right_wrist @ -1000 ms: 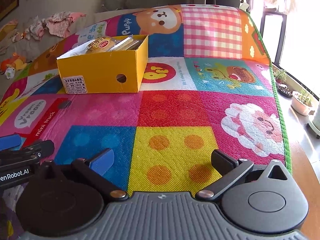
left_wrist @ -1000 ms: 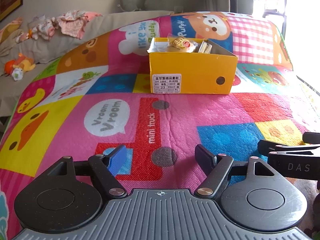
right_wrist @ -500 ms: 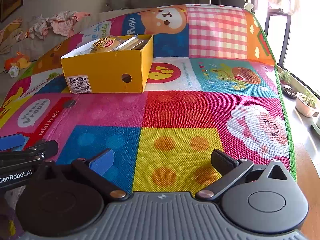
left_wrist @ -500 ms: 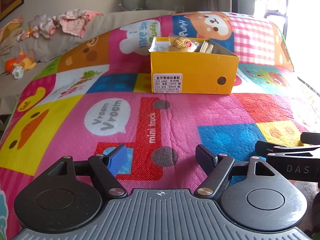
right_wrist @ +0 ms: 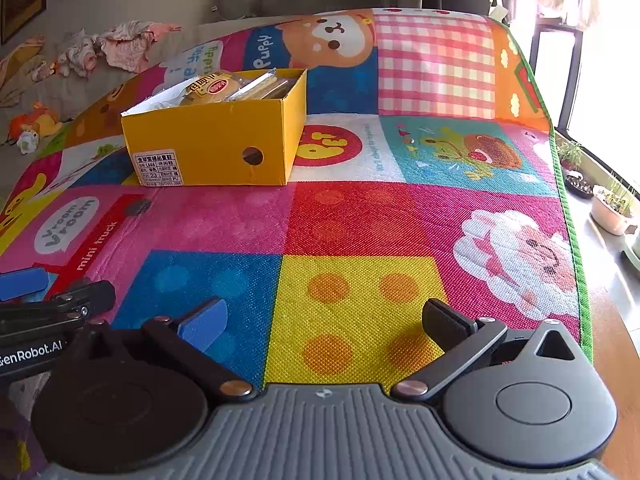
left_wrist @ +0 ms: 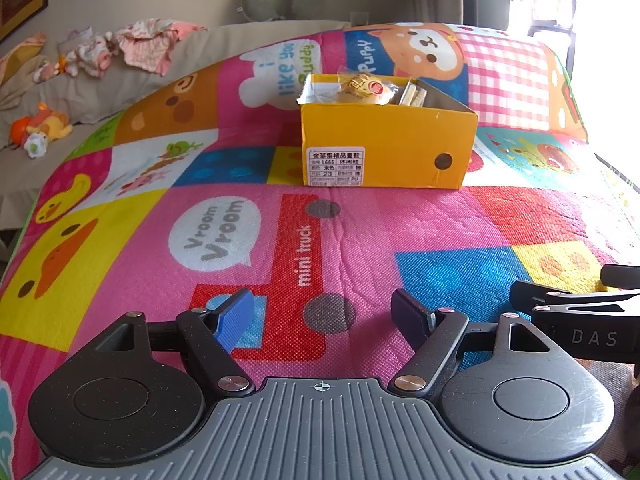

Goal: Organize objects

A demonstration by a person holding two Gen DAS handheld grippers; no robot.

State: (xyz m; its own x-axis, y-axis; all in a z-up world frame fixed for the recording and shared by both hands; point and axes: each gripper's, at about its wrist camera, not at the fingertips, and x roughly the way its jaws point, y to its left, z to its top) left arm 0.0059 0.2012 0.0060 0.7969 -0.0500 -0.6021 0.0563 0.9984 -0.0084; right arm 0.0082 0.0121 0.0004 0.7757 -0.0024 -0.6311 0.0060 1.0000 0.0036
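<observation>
A yellow cardboard box stands on the colourful play mat, ahead of both grippers; it also shows in the right wrist view. Inside it lie a wrapped bun and clear snack packets. My left gripper is open and empty, low over the mat's near part. My right gripper is open and empty beside it, over the yellow square. Each gripper shows at the edge of the other's view.
The mat covers a raised surface whose right side ends at a green border. Beyond it lie wooden floor and potted plants. A sofa with clothes and a plush toy stands at the left.
Both grippers have drifted slightly; the box sits a little to the right and nearer in the right wrist view. Both stay open and empty.
</observation>
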